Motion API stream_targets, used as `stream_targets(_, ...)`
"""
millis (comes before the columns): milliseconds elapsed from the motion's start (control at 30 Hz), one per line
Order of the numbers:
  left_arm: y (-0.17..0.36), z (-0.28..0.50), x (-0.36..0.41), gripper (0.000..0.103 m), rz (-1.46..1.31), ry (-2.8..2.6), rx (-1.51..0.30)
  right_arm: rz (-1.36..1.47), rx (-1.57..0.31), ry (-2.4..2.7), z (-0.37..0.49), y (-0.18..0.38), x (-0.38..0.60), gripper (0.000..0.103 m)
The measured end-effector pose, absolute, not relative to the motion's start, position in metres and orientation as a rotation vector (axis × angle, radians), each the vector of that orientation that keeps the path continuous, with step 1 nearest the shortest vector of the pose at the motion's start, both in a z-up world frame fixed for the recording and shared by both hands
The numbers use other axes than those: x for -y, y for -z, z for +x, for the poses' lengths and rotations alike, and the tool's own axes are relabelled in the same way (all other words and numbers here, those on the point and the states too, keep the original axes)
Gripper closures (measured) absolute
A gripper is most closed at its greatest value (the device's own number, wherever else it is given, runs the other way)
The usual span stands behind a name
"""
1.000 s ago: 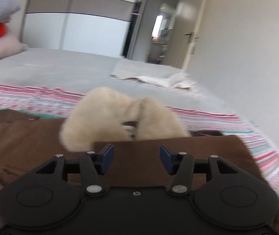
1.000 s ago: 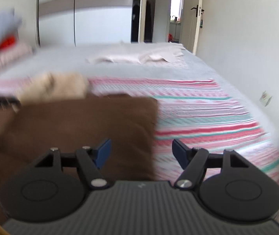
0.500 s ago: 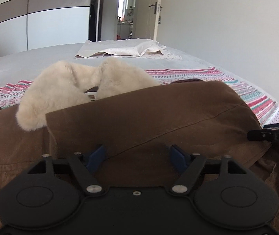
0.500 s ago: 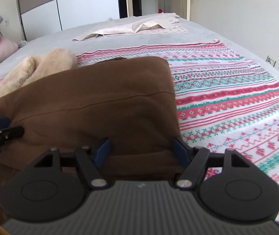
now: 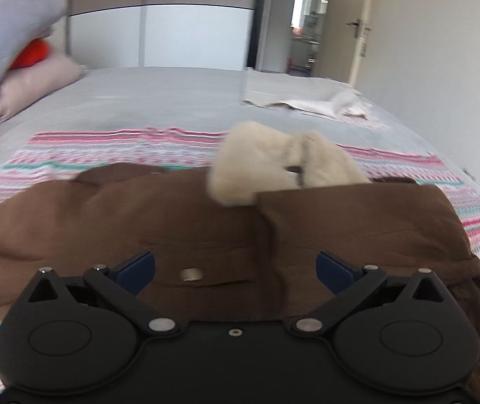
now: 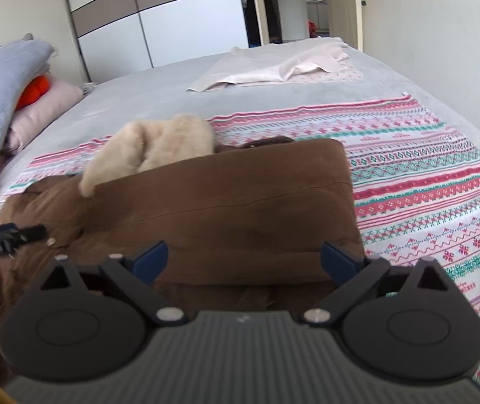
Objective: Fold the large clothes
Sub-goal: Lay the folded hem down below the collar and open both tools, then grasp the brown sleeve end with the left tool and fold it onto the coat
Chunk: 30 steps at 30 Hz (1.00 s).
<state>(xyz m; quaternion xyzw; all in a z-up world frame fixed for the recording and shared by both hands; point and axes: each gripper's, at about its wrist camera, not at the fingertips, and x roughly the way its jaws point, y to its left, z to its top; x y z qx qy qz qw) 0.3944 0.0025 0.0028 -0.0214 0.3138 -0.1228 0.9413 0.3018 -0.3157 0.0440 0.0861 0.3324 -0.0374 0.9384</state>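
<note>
Bed (image 6: 159,101): grey cover, runs from the near edge back toward the wardrobe.

Wardrobe (image 5: 179,33): white sliding doors with a grey-brown band, at the far end of the room.

Blanket (image 6: 425,195): striped pink, red, teal and white pattern, spread across the near part of the bed, under the coat.

Coat (image 6: 226,208): brown, large, lying on the blanket (centre-left in the right wrist view). Its right side is folded over onto the body, making a flat rectangular panel with a straight edge on the right. The left side (image 5: 88,222) lies open and rumpled.

Pillows (image 6: 0,101): stacked at the left edge of the bed, a grey-blue one on top and a pale pink one below, with something orange between them.

Sheet (image 6: 273,67): cream, loosely folded, on the far right of the bed, well apart from the coat.

Collar (image 5: 283,165): cream fleece, at the far end of the coat, partly covered by the folded panel.

Left gripper (image 5: 234,266): fingers spread wide, grasping nothing, above the coat's middle.

Right gripper (image 6: 243,259): fingers spread wide, grasping nothing, at the near edge of the folded panel.

Snap button (image 5: 190,274): silver, on the coat between the left gripper's fingers.
</note>
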Motion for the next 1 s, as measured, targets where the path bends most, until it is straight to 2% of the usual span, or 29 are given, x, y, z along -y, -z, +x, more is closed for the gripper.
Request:
stream_targets(267,-0.023,0.343,-0.107,0.000,-0.139,0.004,-0.604,0.192,-0.665,0.030,0.274,-0.049,0.278,0.001)
stream_targets(433,0.002,0.301,-0.179,0.000,-0.311,-0.101,-0.400,0.166,-0.686,0.001,0.266,-0.030,0.266,0.001)
stream_targets(833,0.043,0.312,-0.307,0.002,-0.462,-0.412,-0.236,0.257,-0.712,0.065,0.267,-0.009,0.284,0.001)
stream_targets(1000,0.077,0.341,-0.354,0.004,-0.487,-0.519,-0.306,0.248,-0.734,0.062,0.270,-0.002,0.284,0.001)
